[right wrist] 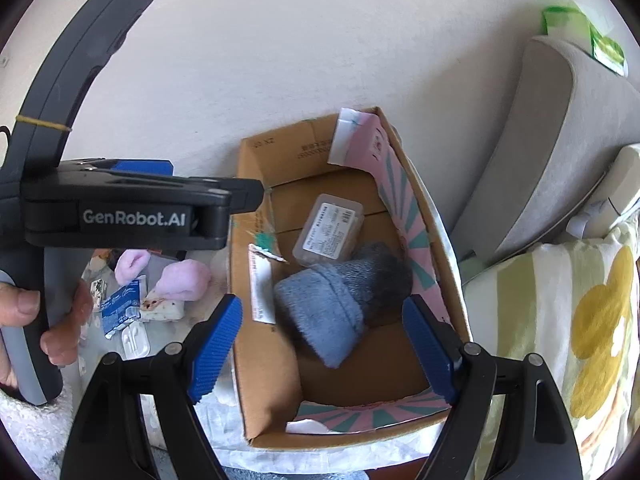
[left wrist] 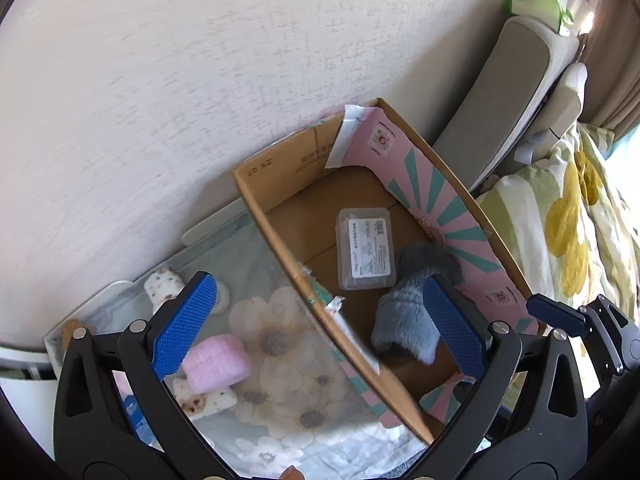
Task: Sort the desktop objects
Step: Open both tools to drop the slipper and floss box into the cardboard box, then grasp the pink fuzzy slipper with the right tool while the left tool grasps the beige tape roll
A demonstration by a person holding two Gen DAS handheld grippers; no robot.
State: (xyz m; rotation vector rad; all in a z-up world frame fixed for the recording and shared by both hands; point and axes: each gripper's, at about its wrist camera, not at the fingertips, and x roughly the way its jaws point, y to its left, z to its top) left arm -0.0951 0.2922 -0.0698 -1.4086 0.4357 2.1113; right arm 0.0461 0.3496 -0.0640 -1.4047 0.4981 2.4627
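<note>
Both claws wide open, empty; sock [right wrist: 340, 304] lies loose in box [right wrist: 264, 400]; pink roll [left wrist: 216, 358] just left of left claw [left wrist: 316, 328], nearer it than right claw [right wrist: 324, 348].

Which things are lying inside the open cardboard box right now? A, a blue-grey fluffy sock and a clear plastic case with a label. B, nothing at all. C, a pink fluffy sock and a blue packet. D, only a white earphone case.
A: the blue-grey fluffy sock and the clear plastic case with a white label both rest on the floor of the open cardboard box.
</note>
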